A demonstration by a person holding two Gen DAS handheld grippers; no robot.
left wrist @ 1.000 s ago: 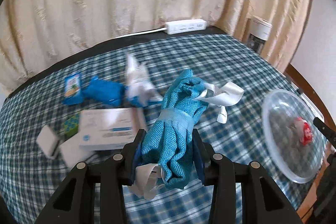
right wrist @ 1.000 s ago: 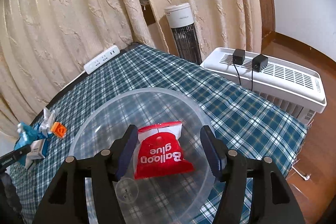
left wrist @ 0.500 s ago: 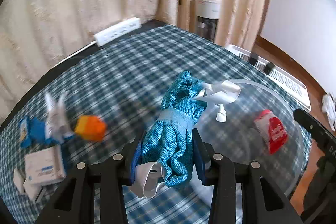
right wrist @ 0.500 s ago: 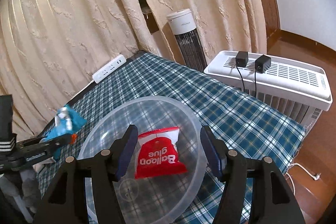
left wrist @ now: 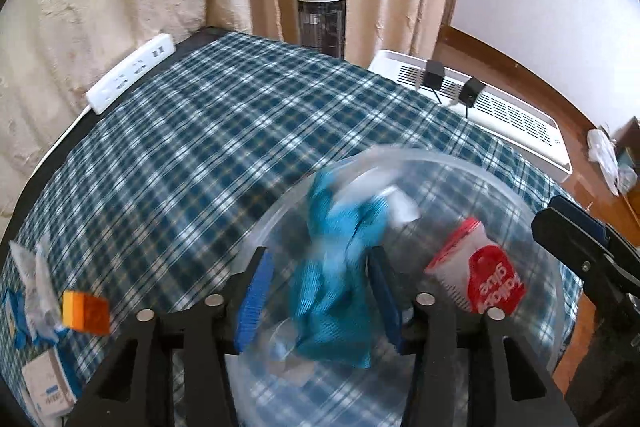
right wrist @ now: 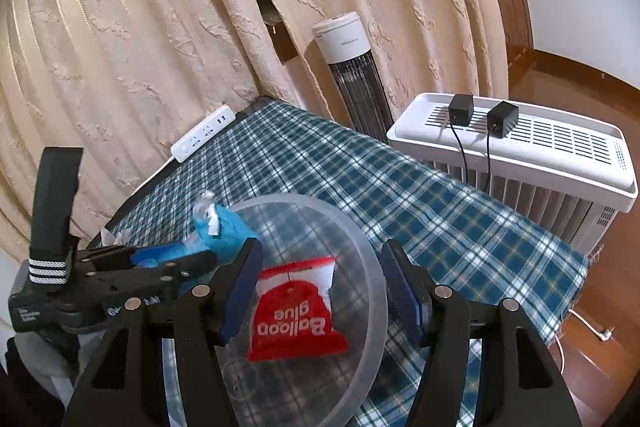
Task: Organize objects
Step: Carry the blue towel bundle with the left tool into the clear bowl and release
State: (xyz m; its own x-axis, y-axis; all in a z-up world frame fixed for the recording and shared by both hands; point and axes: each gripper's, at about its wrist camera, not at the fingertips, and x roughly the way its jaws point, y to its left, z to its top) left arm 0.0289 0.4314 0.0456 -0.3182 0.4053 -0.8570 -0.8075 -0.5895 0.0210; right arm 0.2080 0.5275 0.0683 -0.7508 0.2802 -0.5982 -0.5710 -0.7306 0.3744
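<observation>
you have a woven blue cloth bundle (left wrist: 336,275), coarse and matt, over a clear plastic bowl (left wrist: 520,203) with a smooth, faintly frosted rim. inside lies a glossy red-and-white plastic packet (right wrist: 296,311). the checked tablecloth (right wrist: 400,195) under it looks soft, matt fabric. behind you hang rough, embossed cream curtains (right wrist: 120,47); the power strip (right wrist: 202,133) is smooth white plastic.
</observation>
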